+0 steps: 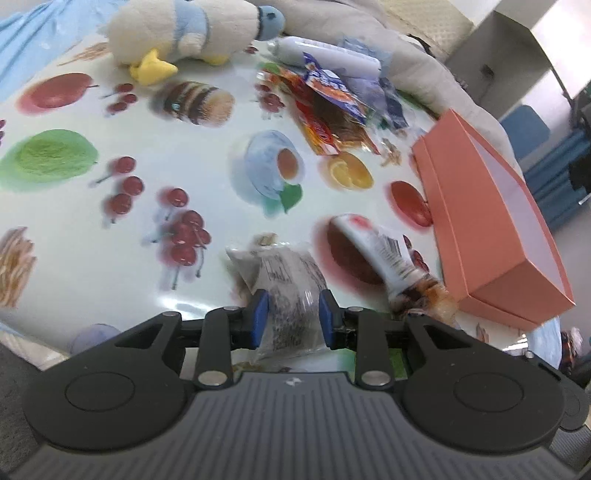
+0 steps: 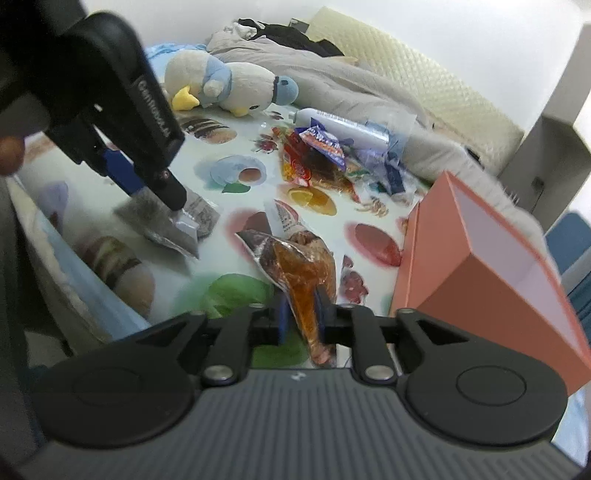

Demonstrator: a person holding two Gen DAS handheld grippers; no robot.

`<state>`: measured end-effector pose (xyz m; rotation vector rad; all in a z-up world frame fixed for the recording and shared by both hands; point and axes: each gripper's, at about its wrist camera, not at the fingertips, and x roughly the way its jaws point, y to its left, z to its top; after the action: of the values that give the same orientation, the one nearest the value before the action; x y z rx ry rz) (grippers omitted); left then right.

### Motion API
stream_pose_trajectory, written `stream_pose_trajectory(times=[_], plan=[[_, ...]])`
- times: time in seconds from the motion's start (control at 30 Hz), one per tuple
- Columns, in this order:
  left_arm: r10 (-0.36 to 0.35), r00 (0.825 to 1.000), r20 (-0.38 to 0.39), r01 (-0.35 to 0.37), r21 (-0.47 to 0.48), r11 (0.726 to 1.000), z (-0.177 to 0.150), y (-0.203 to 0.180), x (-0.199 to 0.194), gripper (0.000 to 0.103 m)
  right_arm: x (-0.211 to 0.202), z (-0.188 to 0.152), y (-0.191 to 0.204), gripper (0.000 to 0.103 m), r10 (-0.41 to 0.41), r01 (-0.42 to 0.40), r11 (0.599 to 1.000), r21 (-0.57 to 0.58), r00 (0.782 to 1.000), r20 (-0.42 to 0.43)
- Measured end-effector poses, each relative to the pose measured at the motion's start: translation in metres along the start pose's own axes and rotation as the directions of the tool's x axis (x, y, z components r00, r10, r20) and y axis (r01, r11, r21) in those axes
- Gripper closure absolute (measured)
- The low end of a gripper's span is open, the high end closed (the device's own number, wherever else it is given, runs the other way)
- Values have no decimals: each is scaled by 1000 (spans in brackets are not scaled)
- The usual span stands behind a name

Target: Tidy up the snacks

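My left gripper (image 1: 293, 317) is shut on a clear packet of dark snack (image 1: 288, 291), which fills the gap between the blue pads. In the right wrist view, the left gripper (image 2: 151, 192) has the dark packet (image 2: 166, 221) hanging low over the fruit-print tablecloth (image 2: 240, 206). My right gripper (image 2: 301, 319) stands open, with an orange-brown snack packet (image 2: 303, 266) between its fingers. That packet leans on the right pad, and a gap shows at the left pad. The same packet (image 1: 388, 258) looks blurred beside an open salmon-pink box (image 1: 498, 221), which is at the right (image 2: 480, 258).
A heap of loose snack wrappers (image 1: 332, 107) (image 2: 325, 155) lies at the far side with a white tube (image 1: 332, 55) behind it. A plush duck (image 1: 184, 33) (image 2: 229, 85) lies at the back left. Grey bedding (image 2: 332, 85) borders the far edge.
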<state>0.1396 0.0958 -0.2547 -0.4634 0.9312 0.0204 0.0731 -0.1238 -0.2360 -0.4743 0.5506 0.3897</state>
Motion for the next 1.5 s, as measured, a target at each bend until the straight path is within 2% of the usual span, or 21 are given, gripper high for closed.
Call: stream_pose_trajectory(times=[0.03, 0.07, 0.1, 0.13, 0.17, 0.3, 0.47, 0.6, 0.8, 0.9, 1.17, 1.4, 1.5], plan=[[3, 1000, -2, -3, -9, 1000, 0, 0, -2, 63, -2, 0, -1, 53, 12, -12, 1000, 12, 1000, 3], [5, 1000, -4, -5, -17, 1000, 1, 0, -5, 53, -4, 1, -2, 46, 34, -34, 999, 26, 999, 11], [10, 1000, -3, -10, -22, 1000, 1, -2, -8, 43, -7, 1, -2, 32, 58, -59, 998, 37, 998, 16], [15, 1000, 4, -14, -15, 1000, 0, -5, -11, 38, -9, 1, -3, 20, 90, -91, 995, 49, 996, 23], [20, 1000, 14, -20, -3, 1000, 0, -8, -14, 34, -12, 2, -4, 18, 114, -116, 991, 66, 993, 34], [7, 999, 34, -7, 3, 1000, -3, -13, -21, 31, -16, 5, -12, 18, 159, -163, 971, 173, 987, 36], [8, 999, 32, -7, -8, 1000, -2, -10, -15, 31, -9, 13, -34, 18, 189, -195, 926, 323, 981, 51], [2, 1000, 26, -2, -27, 1000, 3, -6, -7, 31, 10, 23, -48, 18, 170, -167, 895, 413, 985, 29], [-5, 1000, 21, 6, -44, 999, 8, -3, 1, 31, 39, 22, -68, 18, 190, -148, 799, 582, 982, -10], [3, 1000, 10, -2, -27, 1000, 7, -5, 7, 31, 50, 18, -71, 21, 219, -149, 767, 624, 975, -36], [18, 1000, -12, -18, -5, 1000, 3, -6, 19, 31, 64, 5, -72, 25, 268, -131, 722, 680, 958, -101], [28, 999, -32, -28, -1, 1000, 1, -3, 29, 32, 68, 2, -69, 25, 290, -143, 720, 680, 951, -107], [33, 999, -31, -33, 27, 999, 1, -5, 32, 32, 70, 2, -67, 31, 311, -160, 726, 669, 944, -113]])
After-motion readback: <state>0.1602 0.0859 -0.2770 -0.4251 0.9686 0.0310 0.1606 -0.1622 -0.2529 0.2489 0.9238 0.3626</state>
